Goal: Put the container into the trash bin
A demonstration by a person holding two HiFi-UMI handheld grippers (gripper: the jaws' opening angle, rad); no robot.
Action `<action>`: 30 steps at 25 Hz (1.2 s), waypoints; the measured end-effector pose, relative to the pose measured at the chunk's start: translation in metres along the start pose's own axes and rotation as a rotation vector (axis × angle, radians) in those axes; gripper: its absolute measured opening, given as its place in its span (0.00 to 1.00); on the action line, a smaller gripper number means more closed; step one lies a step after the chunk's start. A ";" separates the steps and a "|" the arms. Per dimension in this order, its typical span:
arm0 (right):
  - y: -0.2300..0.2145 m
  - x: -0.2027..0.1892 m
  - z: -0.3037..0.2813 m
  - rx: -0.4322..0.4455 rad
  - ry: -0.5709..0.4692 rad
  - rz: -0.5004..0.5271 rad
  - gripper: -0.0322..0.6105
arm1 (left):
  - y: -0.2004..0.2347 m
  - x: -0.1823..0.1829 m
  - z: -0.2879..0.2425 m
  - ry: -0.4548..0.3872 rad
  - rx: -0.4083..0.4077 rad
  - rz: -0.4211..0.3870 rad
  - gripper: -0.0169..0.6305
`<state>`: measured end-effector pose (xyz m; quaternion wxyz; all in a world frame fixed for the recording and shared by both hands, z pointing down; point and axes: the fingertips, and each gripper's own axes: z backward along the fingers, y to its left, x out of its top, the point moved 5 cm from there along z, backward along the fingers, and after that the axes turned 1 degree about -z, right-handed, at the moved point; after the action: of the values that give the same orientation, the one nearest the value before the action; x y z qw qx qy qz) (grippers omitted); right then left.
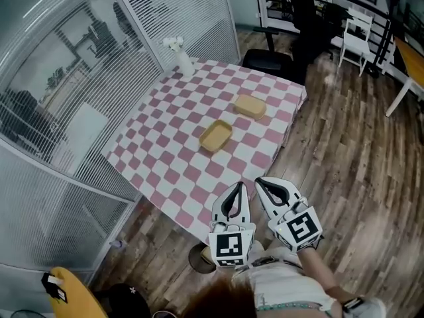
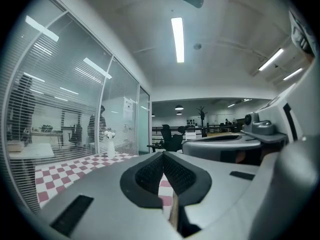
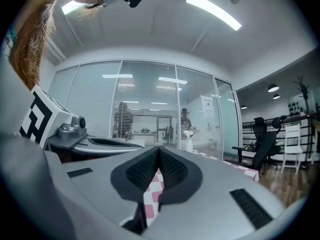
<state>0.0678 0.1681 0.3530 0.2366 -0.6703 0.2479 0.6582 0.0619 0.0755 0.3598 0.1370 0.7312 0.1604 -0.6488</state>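
**A:** In the head view, our left gripper [image 1: 238, 189] and right gripper [image 1: 262, 183] hang side by side over the near corner of the table [image 1: 165, 148]. Both are clenched on nothing.

**B:** The container [image 1: 216, 135] lies open near the table's middle, well apart from us. A second tan piece [image 1: 250, 106] sits beyond it, toward the far right edge. Whether it is a lid or a box, we cannot tell.

**A:** The vase [image 1: 180, 59] stands at the far left corner, well apart from both.

**B:** In the left gripper view, our pads press together, and only the checked cloth [image 2: 55, 174] shows past them.

**A:** The right gripper view shows the same: tips meeting, nothing between.

**B:** So what worries us?

**A:** If we reach in without spreading the jaws, we likely shove the container along the cloth instead of taking it.

**B:** Its rim looks thin too, so a shallow pinch may let it tip out. We also see no trash bin in any view, so we may carry it the wrong way.
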 end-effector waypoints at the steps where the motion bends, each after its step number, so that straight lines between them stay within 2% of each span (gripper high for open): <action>1: 0.001 0.000 -0.005 0.001 0.002 0.002 0.04 | 0.005 -0.001 -0.001 0.002 0.000 0.001 0.03; 16: 0.041 -0.008 -0.076 0.087 0.042 0.028 0.04 | 0.065 -0.010 0.009 0.013 0.026 0.017 0.03; 23: 0.047 -0.009 -0.112 0.198 0.065 0.045 0.04 | 0.091 -0.016 0.005 0.029 0.123 0.049 0.03; 30: 0.015 -0.009 -0.158 0.323 0.051 0.043 0.04 | 0.111 -0.012 -0.041 0.039 0.237 0.071 0.03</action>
<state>0.1789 0.0549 0.3652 0.3206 -0.6346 0.3709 0.5974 0.1433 -0.0100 0.3759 0.0691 0.7599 0.0592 -0.6437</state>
